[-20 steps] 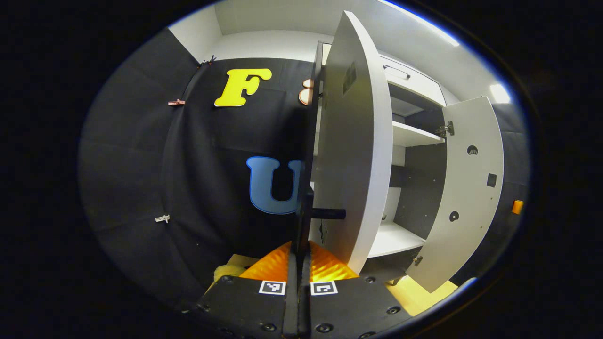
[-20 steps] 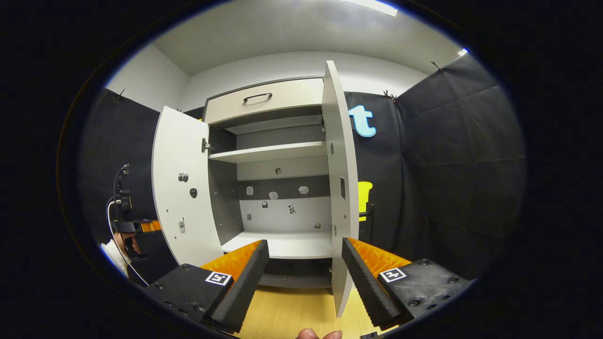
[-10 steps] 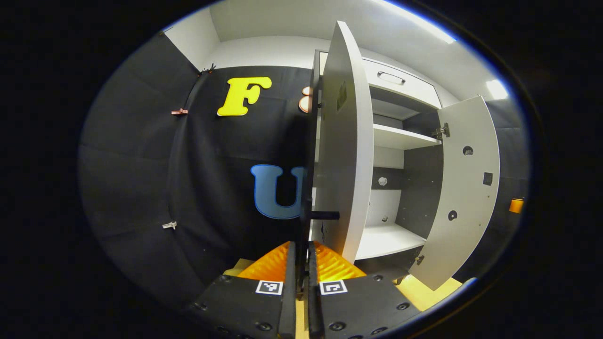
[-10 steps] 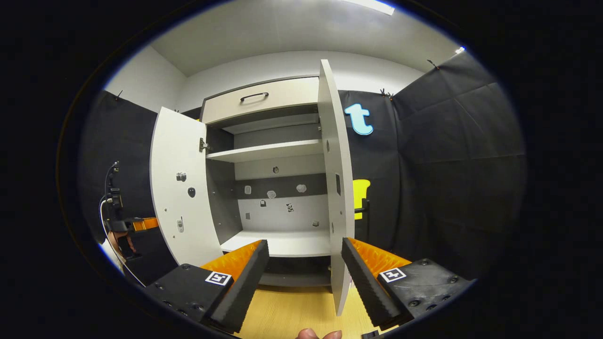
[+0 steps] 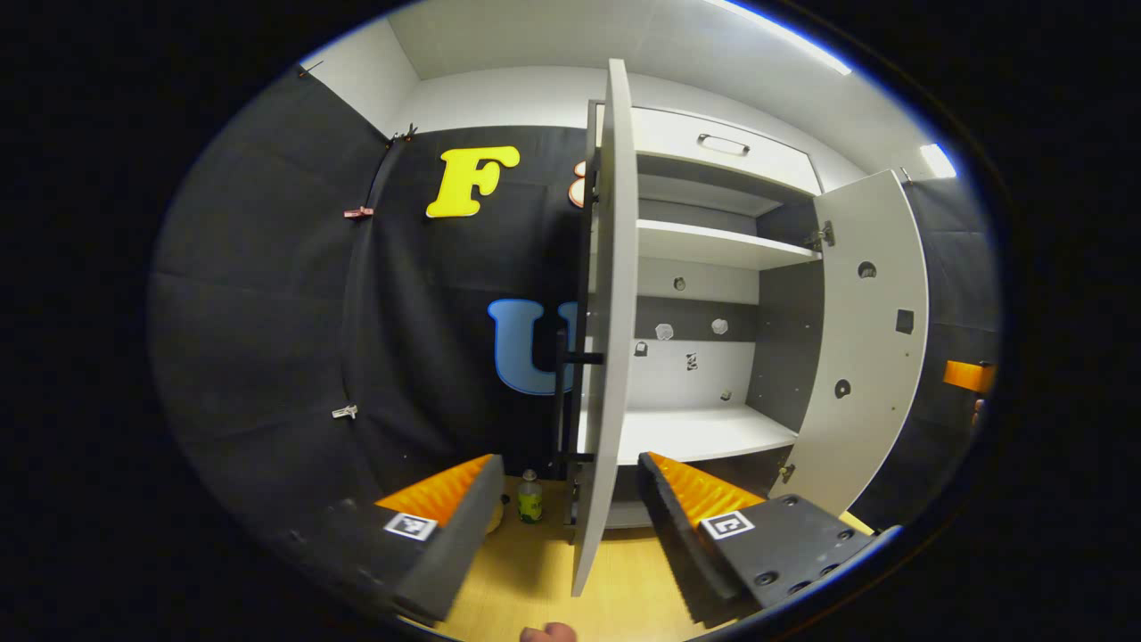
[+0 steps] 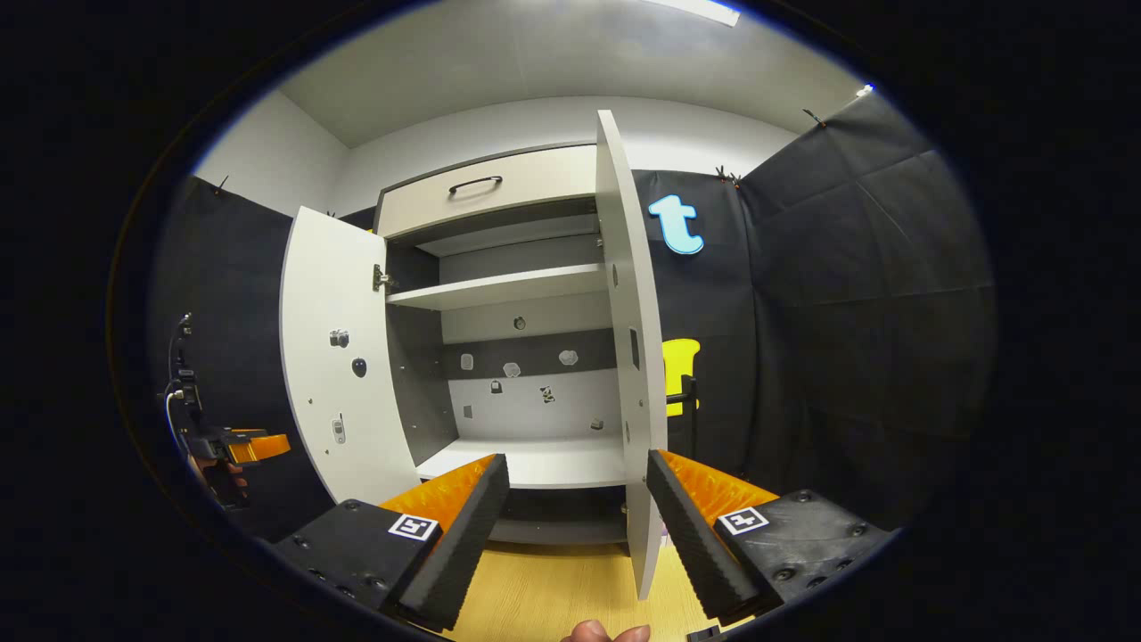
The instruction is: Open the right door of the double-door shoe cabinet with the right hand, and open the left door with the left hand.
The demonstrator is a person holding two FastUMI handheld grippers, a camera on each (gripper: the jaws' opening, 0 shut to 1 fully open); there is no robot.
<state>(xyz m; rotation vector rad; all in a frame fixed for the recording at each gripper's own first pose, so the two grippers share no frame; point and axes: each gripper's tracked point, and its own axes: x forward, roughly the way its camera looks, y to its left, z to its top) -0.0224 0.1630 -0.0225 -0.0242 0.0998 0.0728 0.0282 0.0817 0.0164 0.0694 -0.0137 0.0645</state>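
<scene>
The white double-door shoe cabinet (image 5: 713, 245) stands with both doors swung out. In the left gripper view the left door (image 5: 611, 267) is edge-on straight ahead, its dark bar handle (image 5: 563, 392) on the outer face. My left gripper (image 5: 570, 464) is open, a short way back from that door, holding nothing. The right door (image 5: 869, 312) hangs open farther right. In the right gripper view the right door (image 6: 628, 294) is edge-on ahead and the left door (image 6: 330, 294) stands wide. My right gripper (image 6: 577, 457) is open with nothing in it.
A small bottle (image 5: 530, 497) stands on the wooden floor (image 5: 526, 571) beside the cabinet's left side. A closed drawer (image 6: 490, 187) tops the cabinet. The left gripper (image 6: 254, 443) and a hand show at the far left of the right gripper view. Black cloth walls flank both sides.
My left gripper was shut on the left door's handle; it has opened, let go and drawn back. The right gripper has hardly moved.
</scene>
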